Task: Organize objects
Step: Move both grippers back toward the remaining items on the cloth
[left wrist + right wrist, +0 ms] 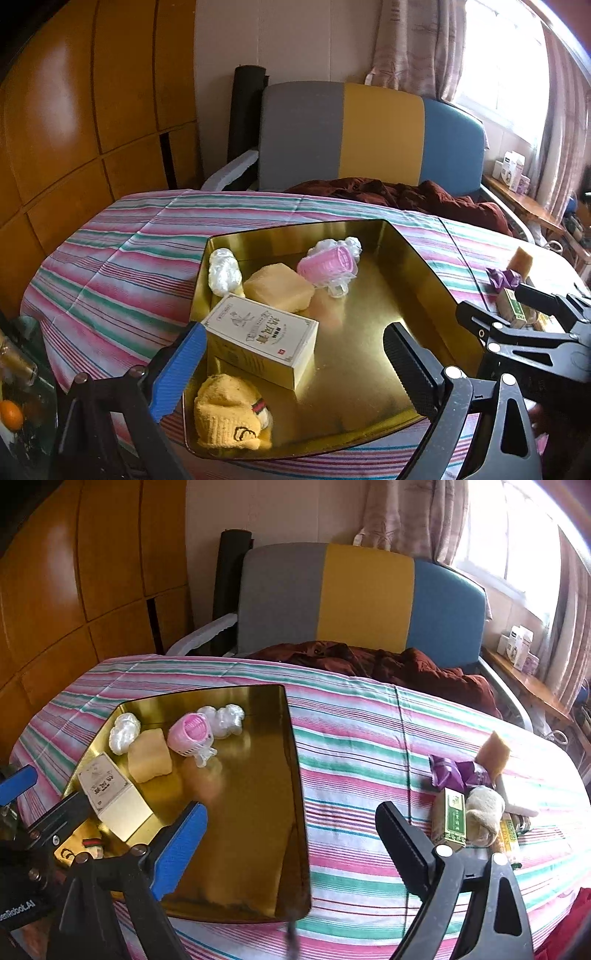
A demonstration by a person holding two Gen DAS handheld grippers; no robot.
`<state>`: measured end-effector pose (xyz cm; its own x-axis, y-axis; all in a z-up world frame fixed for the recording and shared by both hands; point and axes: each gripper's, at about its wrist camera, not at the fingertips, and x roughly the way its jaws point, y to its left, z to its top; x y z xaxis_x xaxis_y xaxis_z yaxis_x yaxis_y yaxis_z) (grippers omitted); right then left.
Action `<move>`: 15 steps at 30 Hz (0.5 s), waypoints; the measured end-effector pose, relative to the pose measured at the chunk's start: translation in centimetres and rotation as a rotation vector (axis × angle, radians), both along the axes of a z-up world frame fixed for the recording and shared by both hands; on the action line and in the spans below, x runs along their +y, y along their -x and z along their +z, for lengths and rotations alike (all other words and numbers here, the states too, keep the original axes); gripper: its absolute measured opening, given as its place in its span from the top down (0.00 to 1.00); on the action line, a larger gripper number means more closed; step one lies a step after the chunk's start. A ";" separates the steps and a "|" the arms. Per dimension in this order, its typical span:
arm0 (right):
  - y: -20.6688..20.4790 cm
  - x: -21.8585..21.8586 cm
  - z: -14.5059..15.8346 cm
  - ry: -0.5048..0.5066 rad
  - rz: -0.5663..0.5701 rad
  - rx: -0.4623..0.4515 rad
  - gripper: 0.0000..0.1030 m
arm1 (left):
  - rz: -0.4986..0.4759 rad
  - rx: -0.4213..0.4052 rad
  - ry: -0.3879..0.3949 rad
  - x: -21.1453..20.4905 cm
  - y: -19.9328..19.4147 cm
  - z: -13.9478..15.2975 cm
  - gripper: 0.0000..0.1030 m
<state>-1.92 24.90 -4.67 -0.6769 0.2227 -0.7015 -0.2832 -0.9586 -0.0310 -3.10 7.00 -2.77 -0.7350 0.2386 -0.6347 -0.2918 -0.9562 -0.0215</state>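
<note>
A gold metal tray (406, 266) lies on the striped cloth. In it are a cream printed box (258, 343), a yellow sponge (279, 290), a pink ribbed cup (328, 266), white plastic wads (223, 273) and a yellow knit sock (229, 417). My left gripper (295, 354) hovers open over the tray's near end, its blue finger beside the box's left end and its black finger well clear of the box. My right gripper (291, 834) stands open above the tray's (251, 812) right rim, nothing between its fingers.
To the right on the cloth lies a loose pile: a purple wrapper (454, 771), a green box (452, 821), a beige plush toy (484, 812) and a brown sponge (493, 755). A tricolour chair back (365, 598) with a maroon cloth stands behind the table.
</note>
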 end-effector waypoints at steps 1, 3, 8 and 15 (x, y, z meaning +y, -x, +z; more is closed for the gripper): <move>-0.1 0.3 0.0 0.000 -0.004 0.000 0.02 | -0.004 0.001 0.004 0.1 0.0 0.0 0.06; -0.3 1.0 -0.1 -0.001 -0.017 0.000 0.02 | -0.012 -0.005 0.014 0.4 -0.1 -0.1 0.05; -1.0 3.8 -0.1 -0.012 -0.073 -0.011 0.02 | -0.028 -0.010 0.036 1.1 -0.2 -0.4 0.04; -3.1 12.7 1.4 -0.025 -0.220 -0.005 0.02 | -0.080 -0.020 0.026 1.9 -0.3 -0.4 0.03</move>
